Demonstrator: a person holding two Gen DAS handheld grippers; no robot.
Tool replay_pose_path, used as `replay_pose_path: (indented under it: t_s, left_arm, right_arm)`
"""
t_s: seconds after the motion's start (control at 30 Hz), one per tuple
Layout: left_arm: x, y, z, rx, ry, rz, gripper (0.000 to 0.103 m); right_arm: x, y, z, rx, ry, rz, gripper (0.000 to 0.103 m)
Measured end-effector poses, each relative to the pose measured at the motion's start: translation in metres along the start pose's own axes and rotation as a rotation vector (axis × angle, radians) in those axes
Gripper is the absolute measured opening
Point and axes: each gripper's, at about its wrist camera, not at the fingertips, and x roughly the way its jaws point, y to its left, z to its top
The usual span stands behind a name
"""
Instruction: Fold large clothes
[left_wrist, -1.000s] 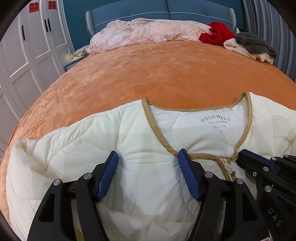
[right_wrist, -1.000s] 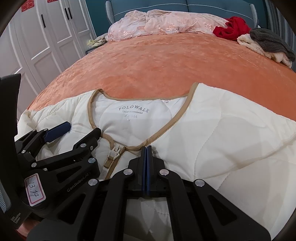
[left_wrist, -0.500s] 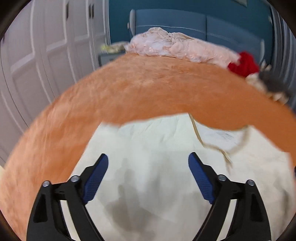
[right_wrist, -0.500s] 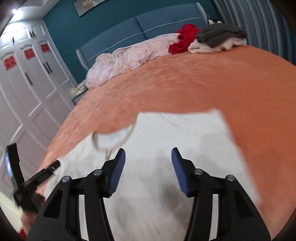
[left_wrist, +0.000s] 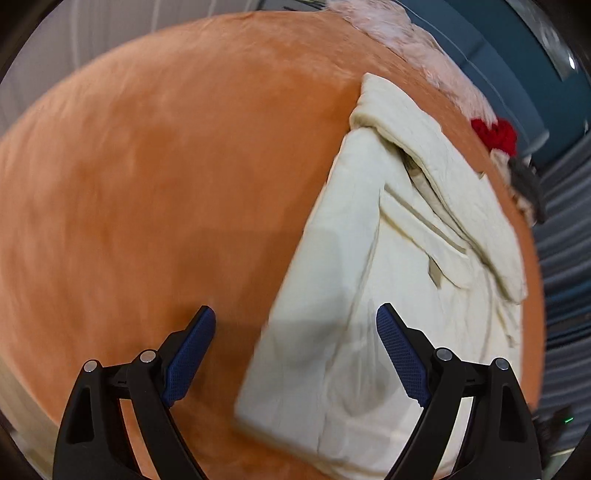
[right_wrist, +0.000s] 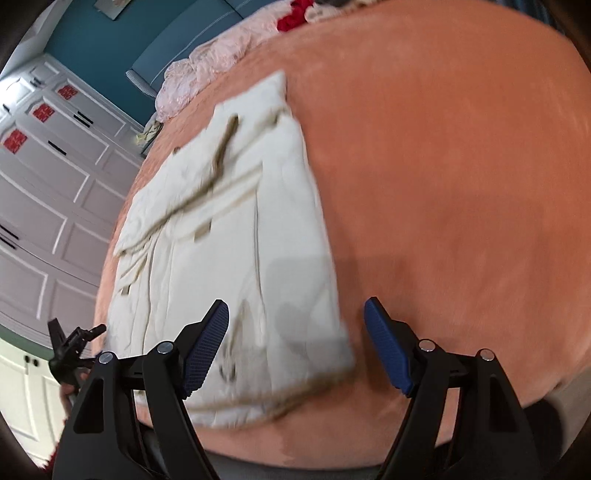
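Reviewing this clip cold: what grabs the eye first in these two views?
The cream quilted jacket lies spread on the orange bedspread, filling the middle of both views. Blue-padded jaws frame it: the left gripper open and empty, the right gripper opening, gripping nothing.

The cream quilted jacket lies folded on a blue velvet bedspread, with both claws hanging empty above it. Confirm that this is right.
One detail is wrong: the velvet bedspread is orange, not blue, as both wrist views show; only the headboard is blue. The rest holds: the cream quilted jacket lies folded on it, the left claw is open and empty, and the right claw is empty too, its jaws opening.
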Motion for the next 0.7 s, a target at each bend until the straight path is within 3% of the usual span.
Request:
replay_pose_path:
  t_s: [0.17, 0.2, 0.23, 0.27, 0.3, 0.33, 0.37, 0.57, 0.7]
  left_arm:
    - [-0.003, -0.010, -0.014, 0.017, 0.010, -0.012, 0.081]
    - [-0.002, -0.010, -0.013, 0.015, 0.012, -0.012, 0.078]
    - [-0.001, -0.010, -0.014, 0.013, 0.016, -0.005, 0.068]
    - [-0.002, -0.010, -0.014, 0.009, 0.019, 0.001, 0.055]
    - [-0.004, -0.010, -0.015, 0.008, 0.021, -0.012, 0.045]
    - [-0.005, -0.011, -0.015, 0.008, 0.033, -0.025, 0.024]
    - [-0.006, -0.011, -0.015, 0.008, 0.036, -0.027, 0.015]
    - [-0.055, -0.026, -0.024, 0.101, -0.037, -0.037, 0.005]
    - [-0.099, -0.030, -0.044, 0.180, -0.032, -0.047, 0.005]
  right_arm:
    - [0.013, 0.010, -0.017, 0.027, 0.003, 0.056, 0.074]
    - [0.012, 0.010, -0.018, 0.029, -0.004, 0.061, 0.068]
    - [0.013, 0.011, -0.018, 0.038, -0.011, 0.075, 0.062]
    - [0.013, 0.010, -0.018, 0.052, -0.013, 0.077, 0.046]
    - [0.013, 0.009, -0.017, 0.065, -0.011, 0.085, 0.022]
    - [0.013, 0.009, -0.016, 0.070, -0.012, 0.089, 0.012]
    - [0.010, 0.011, -0.015, 0.065, -0.020, 0.081, 0.010]
    - [-0.036, 0.032, -0.016, -0.051, -0.063, 0.063, 0.003]
    - [-0.071, 0.040, -0.027, -0.135, -0.011, 0.048, 0.003]
